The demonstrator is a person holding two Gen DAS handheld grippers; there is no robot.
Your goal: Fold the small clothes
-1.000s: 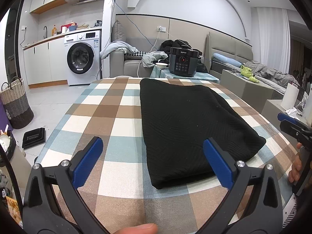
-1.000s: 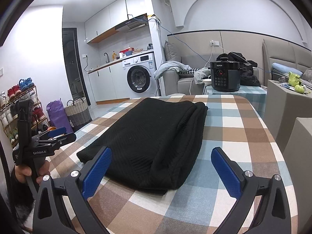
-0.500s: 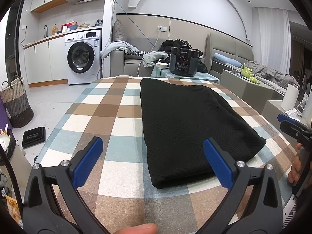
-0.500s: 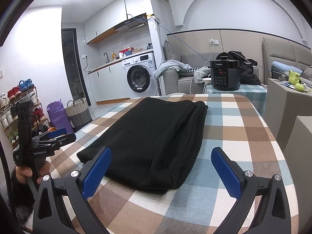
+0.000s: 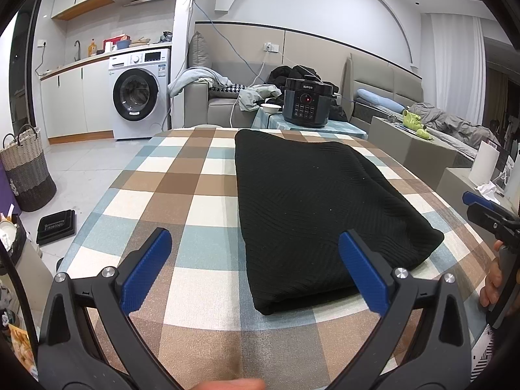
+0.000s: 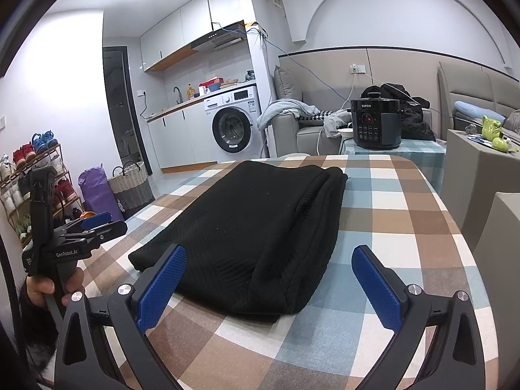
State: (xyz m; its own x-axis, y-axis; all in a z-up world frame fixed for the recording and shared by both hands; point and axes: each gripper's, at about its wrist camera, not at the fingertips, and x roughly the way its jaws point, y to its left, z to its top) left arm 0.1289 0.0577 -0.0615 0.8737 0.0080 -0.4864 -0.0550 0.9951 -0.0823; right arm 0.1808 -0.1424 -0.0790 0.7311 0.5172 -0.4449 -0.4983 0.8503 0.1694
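Living room with kitchenette along the far wall; contents, largest first.

Sofa (image 5: 224,104), grey, behind the table, loose clothes heaped on it.

Table (image 5: 182,175), covered in a brown, blue and cream checked cloth; nearest item to both grippers.

Washing machine (image 5: 138,96), white, front-loading, under the counter.

Black knitted garment (image 5: 312,201), folded into a long flat bundle, lying lengthwise on the table toward its right half, near end a little short of the table's near edge.

Laundry basket (image 5: 27,175), woven, on the floor at left.

Pressure cooker (image 6: 377,123), dark, on a small side table beyond the main table.

Left gripper (image 5: 256,266), held over the near table edge, blue pads spread wide, nothing between them; the garment's near left corner lies ahead of the gap.

Right gripper (image 6: 269,282), likewise wide open and empty, held low before the garment's near right corner.

Hand (image 6: 48,287), wrapped around the left gripper's handle.
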